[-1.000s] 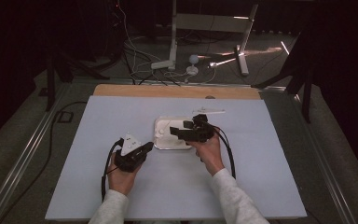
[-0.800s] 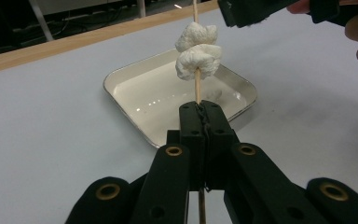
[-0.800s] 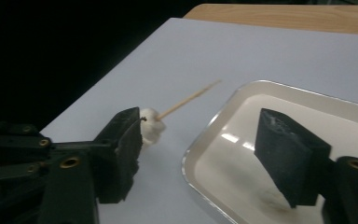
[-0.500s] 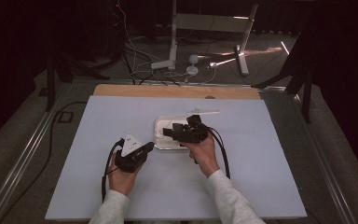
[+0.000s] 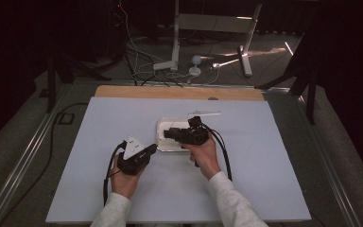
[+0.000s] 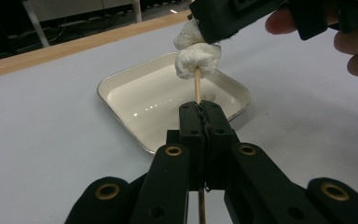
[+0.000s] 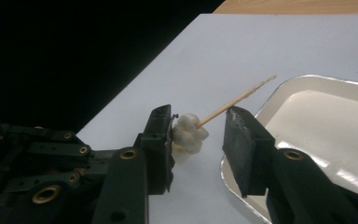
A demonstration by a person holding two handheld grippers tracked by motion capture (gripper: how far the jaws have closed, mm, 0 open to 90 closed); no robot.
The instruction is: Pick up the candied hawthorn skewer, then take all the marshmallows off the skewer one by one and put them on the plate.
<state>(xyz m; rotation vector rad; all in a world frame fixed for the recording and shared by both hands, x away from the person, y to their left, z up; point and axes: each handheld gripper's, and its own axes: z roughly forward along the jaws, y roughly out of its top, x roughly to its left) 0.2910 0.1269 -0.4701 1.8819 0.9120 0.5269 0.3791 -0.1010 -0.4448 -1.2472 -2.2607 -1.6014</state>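
A thin wooden skewer [image 6: 197,86] stands up from my left gripper [image 6: 200,108], whose jaws are shut on it. A white, marshmallow-like lump [image 6: 198,58] is stuck on the skewer above the jaws. My right gripper [image 7: 199,119] has the lump [image 7: 189,133] between its jaws, which have just been closing. One pad touches the lump and the other stands off it, with the skewer's tip [image 7: 235,100] poking out past them. In the high view both grippers, left [image 5: 152,149] and right [image 5: 168,134], meet over the near side of a white tray [image 5: 163,124].
The shallow tray [image 6: 121,121] with a metal rim lies mid-table on the pale blue mat. A thin white strip [image 5: 203,113] lies just beyond it. A wooden board edge [image 5: 179,92] runs along the far side, with a stand and cables on the floor behind.
My right gripper has drifted slightly left toward the left gripper, over the tray. The left hand has stayed put.
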